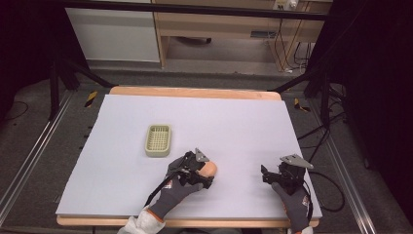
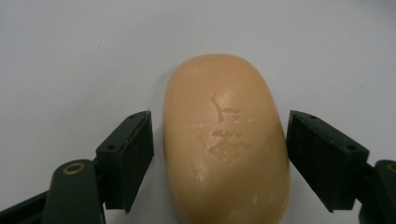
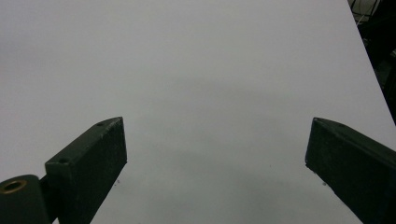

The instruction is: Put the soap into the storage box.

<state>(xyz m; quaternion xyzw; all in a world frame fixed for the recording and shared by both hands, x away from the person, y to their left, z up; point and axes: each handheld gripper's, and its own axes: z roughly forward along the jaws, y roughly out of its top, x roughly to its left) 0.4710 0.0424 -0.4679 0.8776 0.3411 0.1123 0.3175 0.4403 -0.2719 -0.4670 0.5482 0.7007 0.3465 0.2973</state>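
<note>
A peach-coloured bar of soap (image 2: 225, 140) lies on the white table sheet (image 1: 234, 122), its near end cut off in the left gripper view, between the spread jaws of the left gripper (image 2: 219, 156), narrow gaps on both sides. In the high view the gripper hides most of the bar. The right gripper (image 3: 215, 154), right of the soap, stands wide open over bare sheet. A pale green slatted soap dish (image 1: 158, 140) sits left of and beyond the soap. Dark floor and cables surround the table.

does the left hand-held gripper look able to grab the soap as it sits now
Probably yes: the left hand-held gripper stands open with a jaw on each side of the soap, small gaps on both sides, and nothing between them.
</note>
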